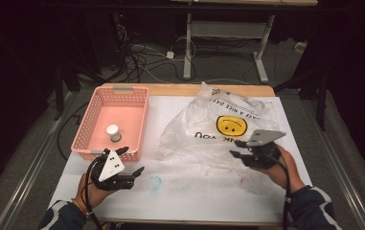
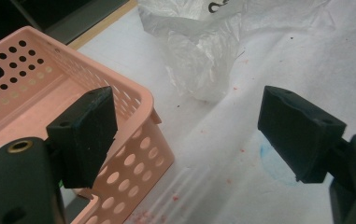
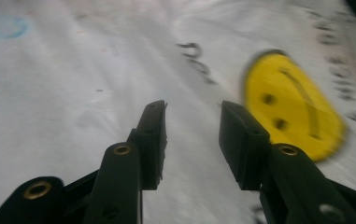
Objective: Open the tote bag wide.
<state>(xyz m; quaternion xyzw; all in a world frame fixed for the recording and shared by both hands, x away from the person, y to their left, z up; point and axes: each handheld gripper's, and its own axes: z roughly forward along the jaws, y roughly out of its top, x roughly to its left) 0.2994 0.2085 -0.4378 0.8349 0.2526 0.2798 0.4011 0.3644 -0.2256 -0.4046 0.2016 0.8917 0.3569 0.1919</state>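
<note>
Your left gripper (image 1: 133, 163) sits at the near right corner of the pink perforated basket (image 1: 94, 115), low over the white table cover (image 1: 194, 191). Its jaws stand wide apart with nothing between them. In the left gripper view, one jaw lies over the basket's corner rim (image 2: 143, 100) and the other hangs over the table cover beside a faint blue ring mark (image 2: 271, 161). Whether the jaw touches the basket rim cannot be told.

A small jar with a white lid (image 1: 113, 132) stands upright inside the basket, toward its near end and apart from the walls.

Your right gripper (image 1: 236, 148) is well to the right of the basket, at the near edge of the clear plastic bag (image 1: 204, 129). Its jaws are parted by a narrow gap and grip nothing. In the right gripper view the jaws point across the bag's surface, just beside the yellow smiley face (image 3: 292, 105) printed on it; black lettering (image 3: 196, 58) runs farther along the film. That view is blurred, so contact with the film cannot be judged.

The bag lies crumpled and spread on the table cover to the right of the basket, its left edge close to the basket's right wall.
</note>
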